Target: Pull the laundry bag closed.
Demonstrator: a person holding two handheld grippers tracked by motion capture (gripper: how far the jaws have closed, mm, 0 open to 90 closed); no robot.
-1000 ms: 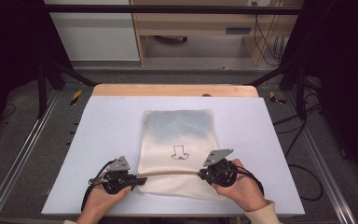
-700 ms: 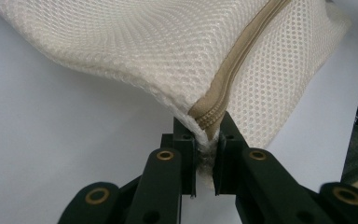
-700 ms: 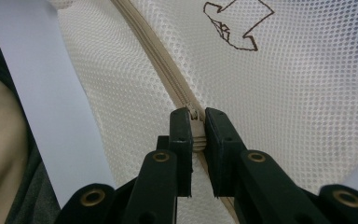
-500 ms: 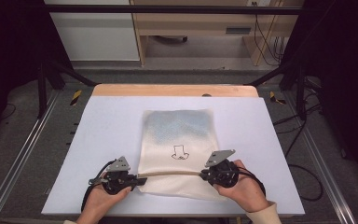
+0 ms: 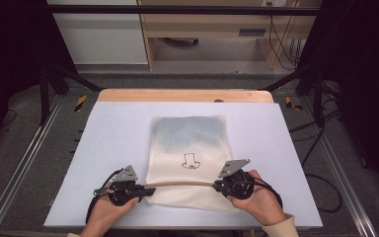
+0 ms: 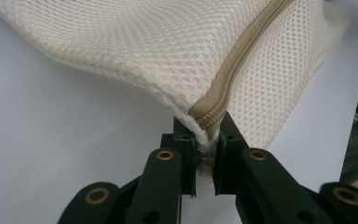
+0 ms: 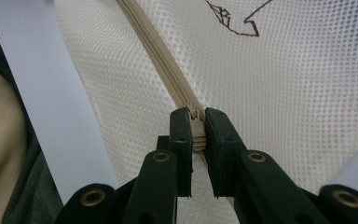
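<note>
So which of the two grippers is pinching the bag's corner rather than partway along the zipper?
The left gripper: its jaws clamp the mesh bag at the corner where the zipper ends.

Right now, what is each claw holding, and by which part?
Left claw grips the mesh bag at its zipper-end corner; right claw pinches the zipper pull.

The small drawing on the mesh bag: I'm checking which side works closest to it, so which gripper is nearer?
Right. The right gripper clamps the zipper just below-right of the drawing; the left gripper pinches the mesh bag at its left edge, farther away.
</note>
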